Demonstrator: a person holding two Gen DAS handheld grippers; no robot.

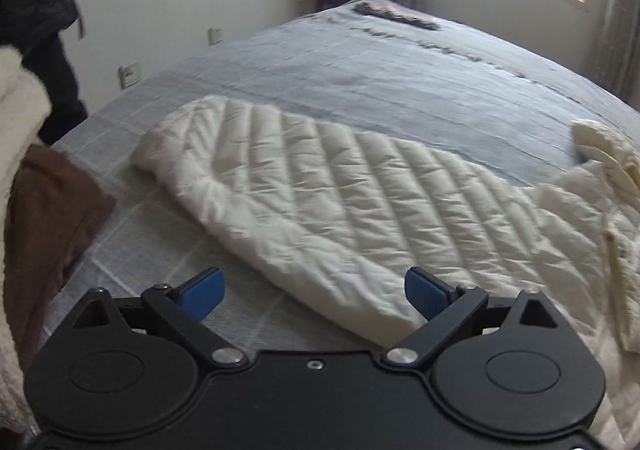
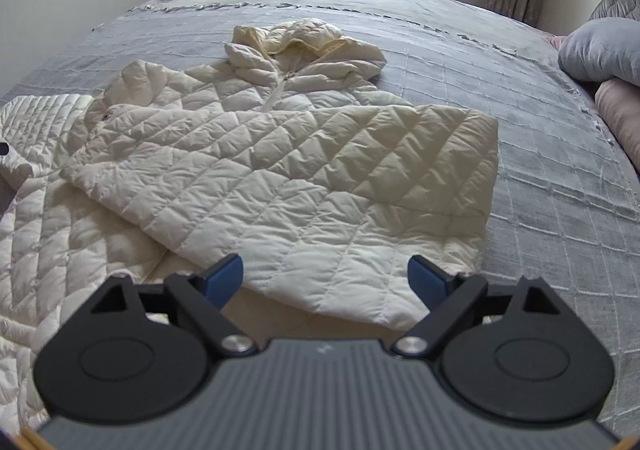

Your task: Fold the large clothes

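Jacket: my cream quilted jacket point(image 2: 280, 153) lies flat on the grey bedspread point(image 2: 560, 177), hood at the far end, hem near me.
Right sleeve: already folded across the chest, slanting from far right down to near left.
Left sleeve: the other sleeve point(image 1: 304, 185) stretches out to the left, cuff at far left, not yet folded.
Key relation: its long axis runs left to right just ahead of my left gripper point(image 1: 314, 292), the nearer tool.
Left gripper: jaws wide, nothing between them, angled down at the sleeve.
Right gripper: my right gripper point(image 2: 326, 280) gapes empty above the hem.
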